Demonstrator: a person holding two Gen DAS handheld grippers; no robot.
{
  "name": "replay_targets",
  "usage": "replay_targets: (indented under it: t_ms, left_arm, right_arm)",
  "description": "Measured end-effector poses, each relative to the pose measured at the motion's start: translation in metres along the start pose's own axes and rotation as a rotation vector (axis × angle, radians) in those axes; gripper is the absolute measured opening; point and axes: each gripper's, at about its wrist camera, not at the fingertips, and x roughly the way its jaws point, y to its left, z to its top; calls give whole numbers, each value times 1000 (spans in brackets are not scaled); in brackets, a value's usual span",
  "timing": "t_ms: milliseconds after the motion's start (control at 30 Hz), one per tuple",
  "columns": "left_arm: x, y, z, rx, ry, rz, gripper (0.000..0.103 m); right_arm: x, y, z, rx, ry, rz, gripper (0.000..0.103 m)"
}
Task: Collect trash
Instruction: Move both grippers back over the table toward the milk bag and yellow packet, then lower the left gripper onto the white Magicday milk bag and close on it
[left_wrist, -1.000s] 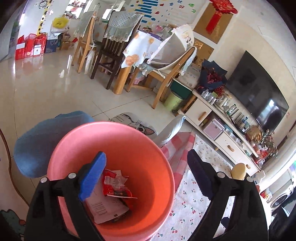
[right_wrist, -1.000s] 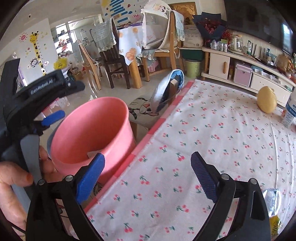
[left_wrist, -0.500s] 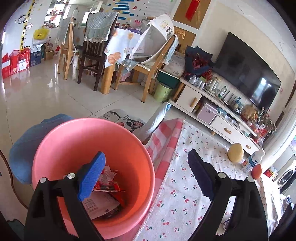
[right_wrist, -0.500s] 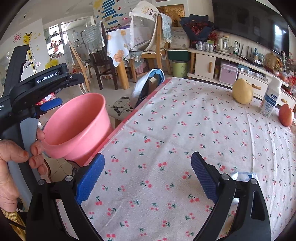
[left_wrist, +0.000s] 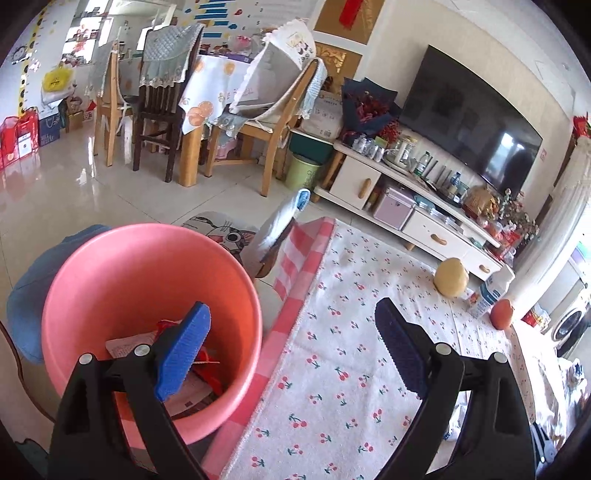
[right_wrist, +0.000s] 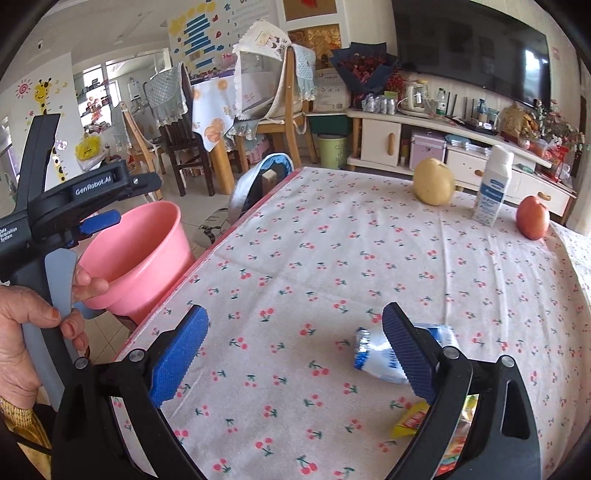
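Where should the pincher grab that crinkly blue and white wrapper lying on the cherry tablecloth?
Probably across its middle. The blue and white wrapper lies flat on the tablecloth, long side running left to right, so come down from above with the open right gripper and put one pad on each long edge. Its right end is hidden behind a finger, so aim left of that.

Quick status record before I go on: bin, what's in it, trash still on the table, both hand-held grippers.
bin: pink bucket, beside the table edge
bin contents: paper and red wrappers
trash on table: blue-white wrapper; yellow wrapper
other items on table: yellow fruit, white bottle, red fruit
left hand-held gripper: open, empty, over the bucket's edge
right hand-held gripper: open, empty, above the tablecloth
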Motion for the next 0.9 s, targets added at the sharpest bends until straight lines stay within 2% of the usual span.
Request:
replay_targets:
  t_ms: [367, 700, 900]
  left_arm:
    - [-4, -50, -29, 113, 38, -56, 91]
    - [-7, -99, -70, 281, 85, -70, 91]
    - [-20, -118, -91, 333, 87, -86, 91]
  right_arm:
    - [-30, -35, -14, 21, -19, -102, 94]
    - [-49, -68, -33, 51, -21, -134, 94]
    - [-58, -81, -46, 22, -14, -159, 94]
